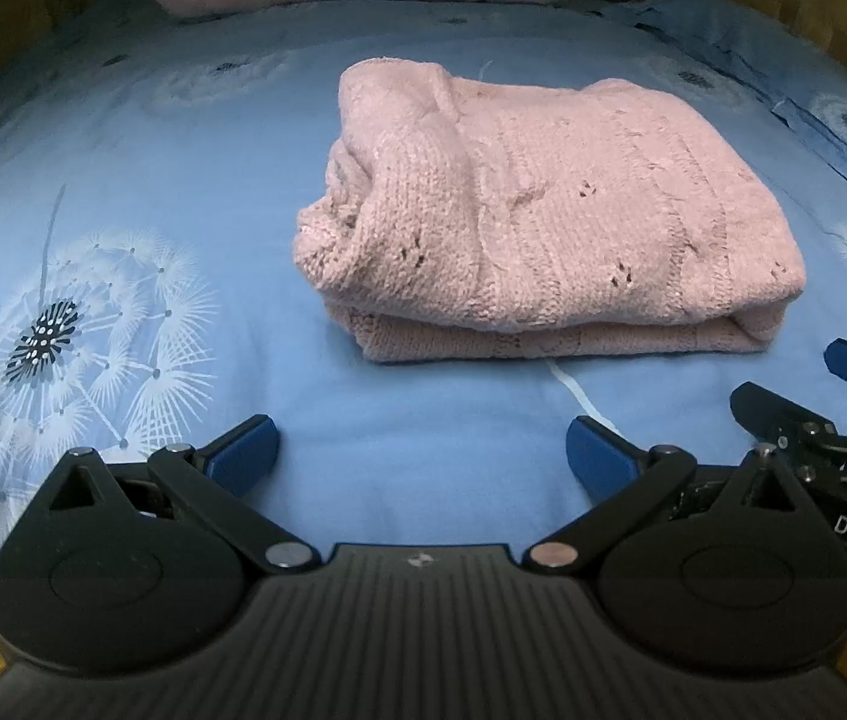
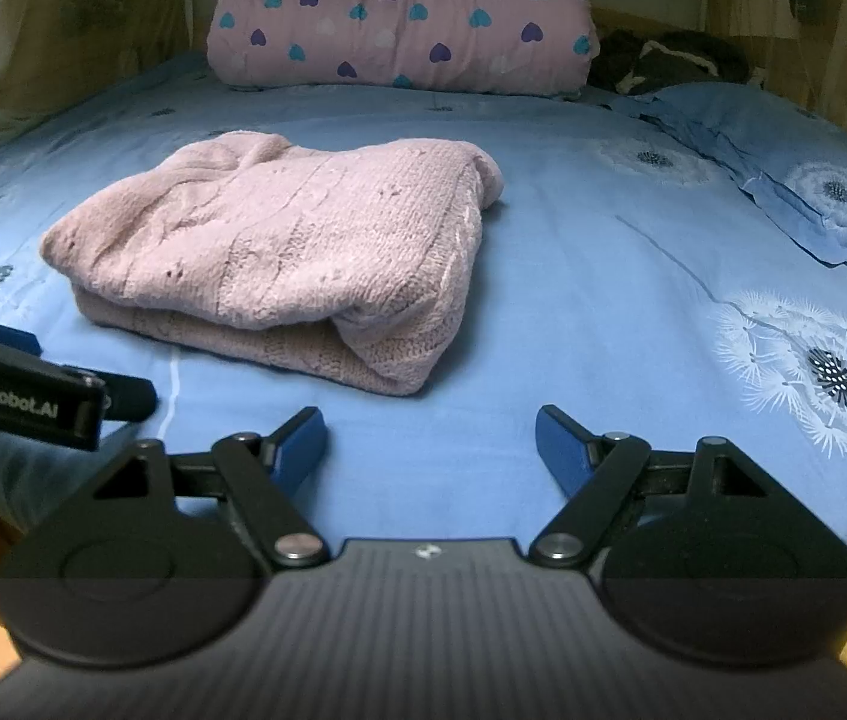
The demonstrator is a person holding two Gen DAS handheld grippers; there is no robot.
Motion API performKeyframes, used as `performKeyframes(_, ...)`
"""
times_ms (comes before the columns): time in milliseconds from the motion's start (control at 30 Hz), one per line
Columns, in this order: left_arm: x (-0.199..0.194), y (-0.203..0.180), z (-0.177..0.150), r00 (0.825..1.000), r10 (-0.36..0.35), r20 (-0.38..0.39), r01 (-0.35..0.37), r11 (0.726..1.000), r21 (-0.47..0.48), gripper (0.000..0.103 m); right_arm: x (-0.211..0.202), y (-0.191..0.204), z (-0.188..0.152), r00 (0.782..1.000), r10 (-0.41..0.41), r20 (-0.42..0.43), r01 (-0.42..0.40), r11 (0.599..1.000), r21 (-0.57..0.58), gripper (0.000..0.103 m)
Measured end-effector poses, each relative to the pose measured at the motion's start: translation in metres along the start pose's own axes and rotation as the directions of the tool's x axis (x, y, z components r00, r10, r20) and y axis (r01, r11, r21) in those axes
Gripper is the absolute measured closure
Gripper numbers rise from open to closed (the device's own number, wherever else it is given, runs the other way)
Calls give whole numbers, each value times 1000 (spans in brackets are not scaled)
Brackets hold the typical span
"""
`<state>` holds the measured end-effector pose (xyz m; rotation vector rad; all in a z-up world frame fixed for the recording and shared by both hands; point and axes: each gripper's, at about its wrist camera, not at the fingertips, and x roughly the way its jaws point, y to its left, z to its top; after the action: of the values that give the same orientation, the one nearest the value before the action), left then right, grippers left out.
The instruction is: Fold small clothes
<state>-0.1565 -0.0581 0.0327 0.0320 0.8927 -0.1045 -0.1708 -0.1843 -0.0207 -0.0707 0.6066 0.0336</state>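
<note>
Pink knit sweater (image 1: 543, 210), folded into thick rectangle, flat on bedsheet (image 1: 183, 180).

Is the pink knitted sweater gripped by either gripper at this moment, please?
No: the folded pink sweater lies free on the blue bedsheet, while the left gripper and right gripper stand open before it.

A broad strip of bare blue bed sheet (image 1: 423, 420) lies open between the fingertips of the left hand-held gripper (image 1: 422, 450) and the folded pink sweater (image 1: 531, 228), which stands as the one raised obstacle in the middle of the bed. To the sweater's left in the left wrist view and to its right in the right wrist view the sheet is flat and free. At the far end a heart-print quilt roll (image 2: 405, 30) blocks the way, with a blue pillowcase (image 2: 795, 180) beside it, and the right hand-held gripper (image 2: 429, 438), jaws apart, has bare sheet ahead.
</note>
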Motion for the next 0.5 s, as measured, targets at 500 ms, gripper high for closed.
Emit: performKeyframes(500, 0, 0, -2, 1000, 5, -8, -5, 1000, -5, 0, 0, 1, 0, 1000, 1, 0, -1, 1000, 3, 21)
